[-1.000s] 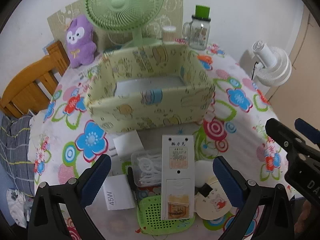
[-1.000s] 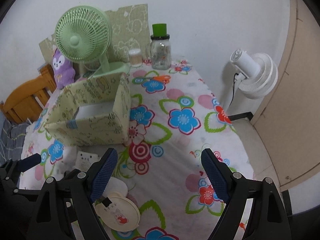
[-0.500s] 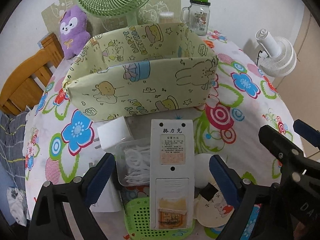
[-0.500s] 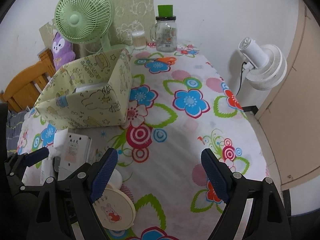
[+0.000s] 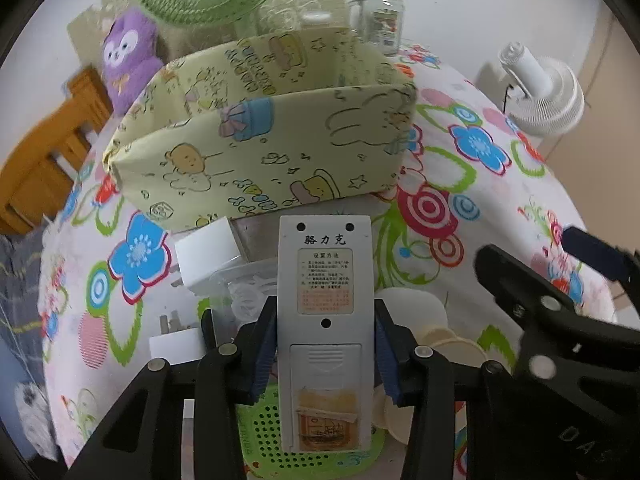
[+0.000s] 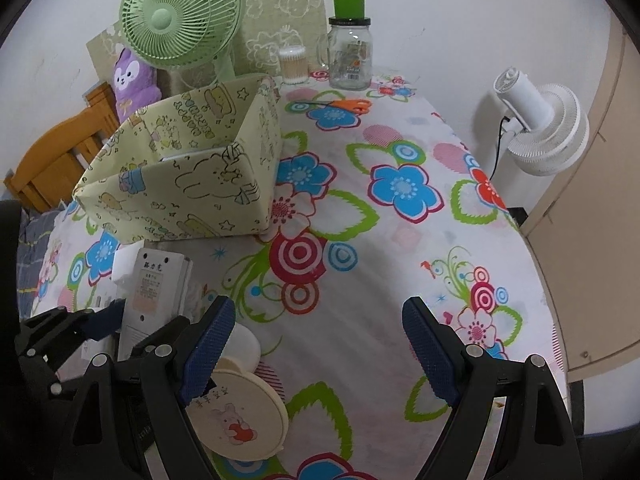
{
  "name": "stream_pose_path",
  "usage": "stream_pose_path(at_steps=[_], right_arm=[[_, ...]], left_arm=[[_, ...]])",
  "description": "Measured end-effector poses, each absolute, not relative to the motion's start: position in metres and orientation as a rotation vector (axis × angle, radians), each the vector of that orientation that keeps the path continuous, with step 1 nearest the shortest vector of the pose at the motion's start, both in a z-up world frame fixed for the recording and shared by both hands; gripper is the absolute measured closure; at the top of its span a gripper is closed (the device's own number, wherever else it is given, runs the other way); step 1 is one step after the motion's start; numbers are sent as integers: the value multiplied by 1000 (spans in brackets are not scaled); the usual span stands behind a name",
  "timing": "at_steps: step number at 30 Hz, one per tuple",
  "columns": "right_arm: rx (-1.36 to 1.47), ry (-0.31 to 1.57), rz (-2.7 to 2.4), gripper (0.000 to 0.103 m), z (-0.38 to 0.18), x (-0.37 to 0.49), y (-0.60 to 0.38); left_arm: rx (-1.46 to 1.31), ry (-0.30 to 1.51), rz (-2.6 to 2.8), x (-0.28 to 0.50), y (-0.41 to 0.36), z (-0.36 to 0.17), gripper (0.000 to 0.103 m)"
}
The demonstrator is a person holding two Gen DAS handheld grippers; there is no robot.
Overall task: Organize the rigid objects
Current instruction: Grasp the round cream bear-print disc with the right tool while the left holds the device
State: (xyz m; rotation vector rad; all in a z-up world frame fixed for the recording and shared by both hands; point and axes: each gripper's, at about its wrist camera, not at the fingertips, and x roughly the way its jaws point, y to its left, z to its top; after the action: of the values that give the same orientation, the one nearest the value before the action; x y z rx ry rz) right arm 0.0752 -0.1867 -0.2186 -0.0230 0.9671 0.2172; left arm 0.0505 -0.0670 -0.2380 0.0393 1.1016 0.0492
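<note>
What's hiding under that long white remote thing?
Under the white remote lie a green perforated tray and a clear plastic box of small white pieces. The parts right beneath the remote are covered, so anything else there cannot be seen.

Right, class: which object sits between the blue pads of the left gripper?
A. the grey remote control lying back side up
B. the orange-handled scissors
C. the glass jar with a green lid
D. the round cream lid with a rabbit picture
A: in the left wrist view the left gripper is closing its blue pads on the sides of the grey remote control, battery cover upward.
</note>
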Motion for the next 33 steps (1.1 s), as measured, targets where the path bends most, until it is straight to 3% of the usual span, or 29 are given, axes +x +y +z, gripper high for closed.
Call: stream_pose_path(at_steps=[29, 33], right_arm=[[-13, 1065, 223, 15, -245, 47, -153], [-3, 1088, 199, 6, -251, 44, -152]], left_arm=[[68, 1134, -7, 9, -41, -240, 58], [90, 1145, -26, 5, -39, -243, 58]])
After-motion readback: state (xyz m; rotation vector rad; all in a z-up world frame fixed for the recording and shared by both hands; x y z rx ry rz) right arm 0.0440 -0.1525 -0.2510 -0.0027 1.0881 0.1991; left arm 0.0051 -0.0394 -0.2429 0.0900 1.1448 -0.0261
